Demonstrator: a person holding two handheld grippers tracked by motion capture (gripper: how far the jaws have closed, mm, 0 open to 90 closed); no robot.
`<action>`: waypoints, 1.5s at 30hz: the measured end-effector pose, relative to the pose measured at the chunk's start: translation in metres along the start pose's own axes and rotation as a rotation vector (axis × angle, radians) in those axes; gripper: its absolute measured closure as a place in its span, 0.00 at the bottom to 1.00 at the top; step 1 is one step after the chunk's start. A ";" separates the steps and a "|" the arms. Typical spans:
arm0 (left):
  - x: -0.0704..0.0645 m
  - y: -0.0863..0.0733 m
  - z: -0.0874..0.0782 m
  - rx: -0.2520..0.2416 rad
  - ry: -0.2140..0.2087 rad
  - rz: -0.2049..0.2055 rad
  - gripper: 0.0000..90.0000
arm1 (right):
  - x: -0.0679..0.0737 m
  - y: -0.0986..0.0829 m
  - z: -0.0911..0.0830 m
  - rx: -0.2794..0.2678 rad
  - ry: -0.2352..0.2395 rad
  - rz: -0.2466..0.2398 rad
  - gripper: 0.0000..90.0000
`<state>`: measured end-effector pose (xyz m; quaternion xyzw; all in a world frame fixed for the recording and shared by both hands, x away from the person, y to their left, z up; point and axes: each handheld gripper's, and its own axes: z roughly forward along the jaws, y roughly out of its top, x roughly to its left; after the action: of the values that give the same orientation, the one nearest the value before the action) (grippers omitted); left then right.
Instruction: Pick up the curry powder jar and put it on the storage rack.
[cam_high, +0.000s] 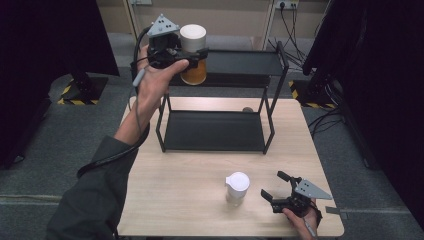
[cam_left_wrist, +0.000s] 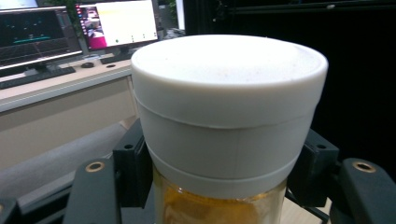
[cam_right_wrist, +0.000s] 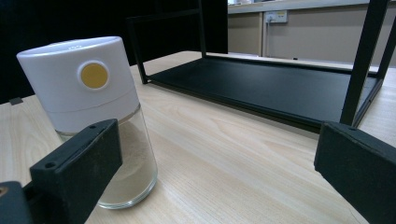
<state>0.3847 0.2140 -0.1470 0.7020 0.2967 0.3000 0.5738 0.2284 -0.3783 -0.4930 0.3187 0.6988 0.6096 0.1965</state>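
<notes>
Holding the orange-filled jar (cam_high: 193, 55) upright in my left tongs (cam_high: 192, 54), I had it at the rack's (cam_high: 250, 62) top shelf, left end; my right tongs (cam_high: 274, 187) gaped wide beside the white-capped jar (cam_high: 237, 187), below the rack.

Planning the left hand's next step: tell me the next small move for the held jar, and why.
Probably ease the orange jar forward and down onto the top shelf. The left gripper is shut on its glass just under the white lid, holding it upright in the air at the shelf's left end, where the shelf looks bare. The right gripper waits open beside the other jar.
</notes>
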 end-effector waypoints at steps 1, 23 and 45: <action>0.001 0.000 0.004 -0.003 0.011 -0.002 0.39 | 0.000 0.000 0.000 0.000 0.000 0.000 0.01; 0.016 -0.001 0.048 -0.032 0.181 -0.009 0.39 | -0.001 0.000 0.000 0.000 0.015 0.000 0.01; 0.019 -0.021 0.078 -0.009 0.231 -0.043 0.39 | -0.001 0.000 0.001 0.001 0.025 0.001 0.01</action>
<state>0.4547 0.1831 -0.1785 0.6534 0.3747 0.3678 0.5453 0.2300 -0.3785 -0.4932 0.3115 0.7014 0.6131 0.1875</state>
